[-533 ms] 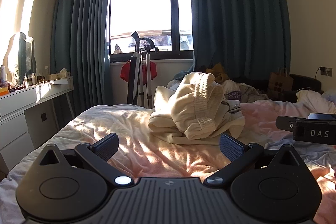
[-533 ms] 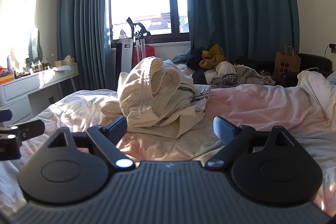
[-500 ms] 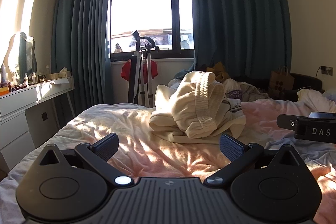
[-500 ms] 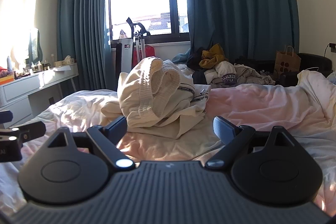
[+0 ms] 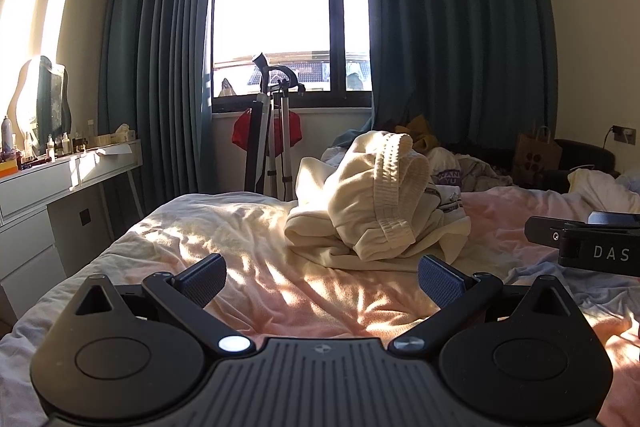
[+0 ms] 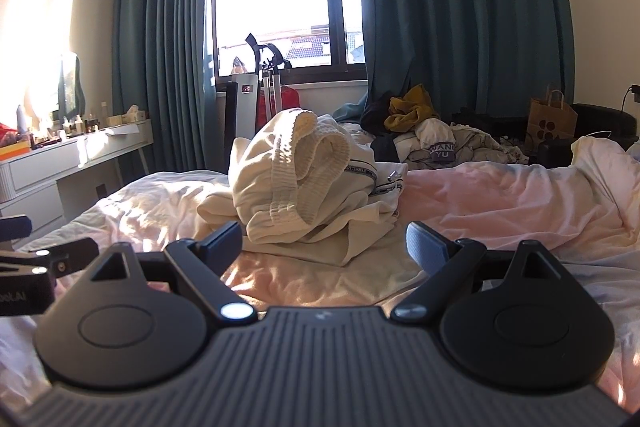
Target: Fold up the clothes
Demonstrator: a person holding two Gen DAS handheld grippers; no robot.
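Observation:
A crumpled cream garment (image 5: 376, 211) with a ribbed waistband lies heaped on the pink bed sheet (image 5: 320, 299), seen again in the right wrist view as the cream garment (image 6: 304, 187). My left gripper (image 5: 322, 275) hovers open just short of the heap, nothing between its fingers. My right gripper (image 6: 324, 243) is open too, close in front of the heap with its jaws empty. Part of the right gripper (image 5: 588, 243) shows at the right edge of the left wrist view. A piece of the left gripper (image 6: 36, 263) shows at the left edge of the right wrist view.
More clothes (image 6: 432, 139) are piled at the far side of the bed under the dark curtains. A white desk (image 5: 52, 187) with bottles and a mirror stands left. A stand (image 5: 276, 131) with a red item is by the window. A paper bag (image 6: 552, 119) sits far right.

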